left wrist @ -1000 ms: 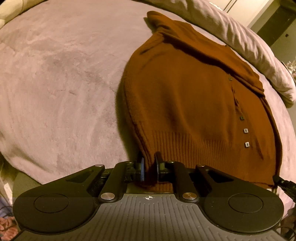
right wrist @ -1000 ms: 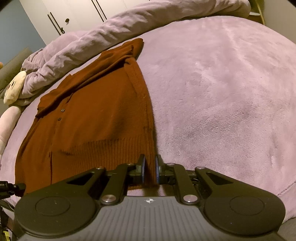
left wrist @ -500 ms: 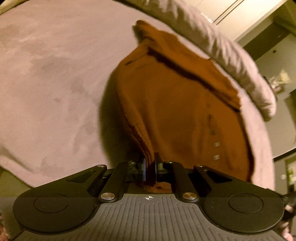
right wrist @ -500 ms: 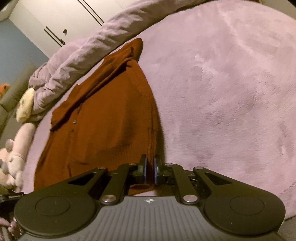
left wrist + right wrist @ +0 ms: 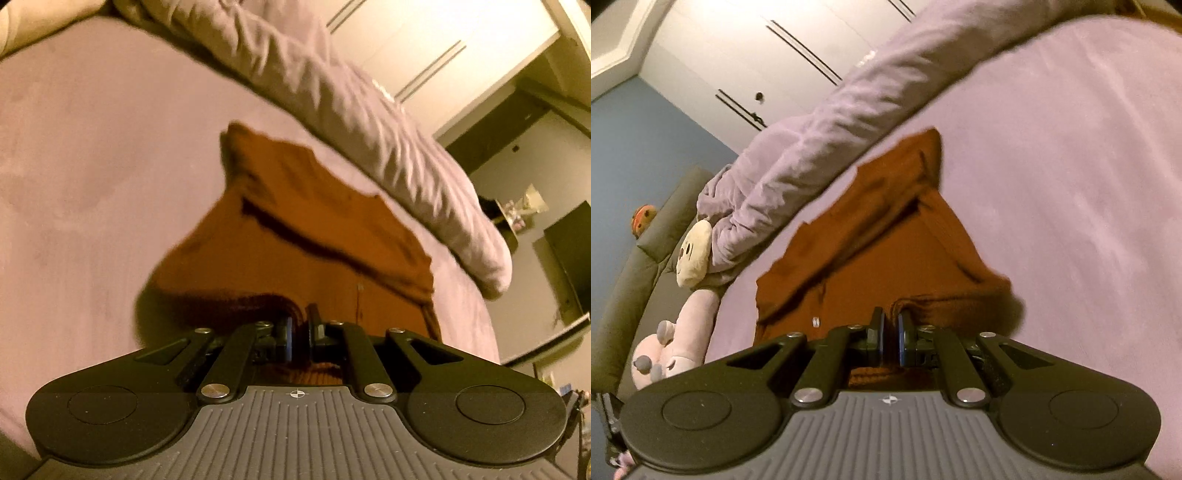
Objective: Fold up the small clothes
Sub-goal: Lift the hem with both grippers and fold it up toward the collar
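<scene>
Rust knit cardigan [image 5: 295, 251] lies mid-bed [image 5: 92, 166], hem lifted: left gripper [image 5: 300, 330] and right gripper [image 5: 890, 334] each clenched on a hem corner; collar lies straight ahead toward rolled duvet [image 5: 332, 92].

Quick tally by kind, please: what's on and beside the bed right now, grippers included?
Garments: 1, the brown cardigan, hem lifted.
Bedding: 2, the lilac bedspread and the rolled duvet.
Soft toys: 3, the pink plush, the cream plush and an orange toy.
Grippers: 2, the left gripper and the right gripper, each pinching the hem.
Total: 8.
</scene>
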A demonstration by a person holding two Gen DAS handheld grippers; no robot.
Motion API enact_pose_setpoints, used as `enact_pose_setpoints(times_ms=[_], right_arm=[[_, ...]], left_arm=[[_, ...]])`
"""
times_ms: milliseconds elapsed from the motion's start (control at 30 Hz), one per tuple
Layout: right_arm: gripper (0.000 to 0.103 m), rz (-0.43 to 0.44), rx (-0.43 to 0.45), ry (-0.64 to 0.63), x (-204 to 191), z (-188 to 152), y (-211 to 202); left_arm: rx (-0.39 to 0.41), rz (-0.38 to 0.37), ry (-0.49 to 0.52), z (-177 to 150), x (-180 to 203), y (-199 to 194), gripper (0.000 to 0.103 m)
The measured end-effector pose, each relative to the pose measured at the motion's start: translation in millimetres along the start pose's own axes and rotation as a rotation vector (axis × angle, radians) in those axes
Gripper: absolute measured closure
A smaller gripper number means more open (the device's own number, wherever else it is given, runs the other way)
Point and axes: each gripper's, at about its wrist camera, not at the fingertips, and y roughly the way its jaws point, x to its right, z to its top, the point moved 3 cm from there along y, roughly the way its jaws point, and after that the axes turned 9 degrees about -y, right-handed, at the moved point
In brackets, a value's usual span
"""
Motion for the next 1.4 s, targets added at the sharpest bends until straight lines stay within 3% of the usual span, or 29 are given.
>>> enact_pose_setpoints(times_ms=[167,333,500,700,800,833,867,900,967,1033,1200,1400], right_arm=[[0.097,-0.049,0.028,-0.055,-8,34,31],[0.097,-0.119,0.056,-0.148,-16,57,61],[0.097,-0.207,0.019,-0.233,-16,60,91],[0.097,-0.232,0.002,-0.256,-7,59,105],[0.093,-0.237,-0.013,-0.254,-3,60,105],[0.090,-0.242,-0.002,-0.264,-3,60,101],[0.080,-0.260,0.015,-0.290,-3,59,97],[0.064,-0.278,0.032,-0.326,-4,59,93],[0.054,-0.287,0.049,-0.401,-4,56,85],[0.052,-0.246,0.023,-0.452,-4,53,84],[0.050,-0.226,-0.062,-0.545,-8,43,98],[0.053,-0.239,-0.113,-0.642,-16,46,126]], left_arm=[[0.061,0.047,0.021,31,1,17,0.094],[0.087,0.116,0.119,52,9,39,0.094],[0.058,0.187,0.139,56,2,66,0.094],[0.063,0.193,0.167,58,-1,73,0.092],[0.100,0.224,0.143,63,-6,68,0.081],[0.123,0.243,0.144,65,-9,65,0.063],[0.144,0.254,0.156,66,-10,62,0.051],[0.162,0.251,0.173,67,-12,59,0.048],[0.131,0.197,0.220,66,-15,57,0.035],[0.062,0.168,0.272,60,-14,63,0.023],[0.009,0.234,0.466,40,-3,86,0.024],[-0.044,0.216,0.500,37,4,112,0.054]])
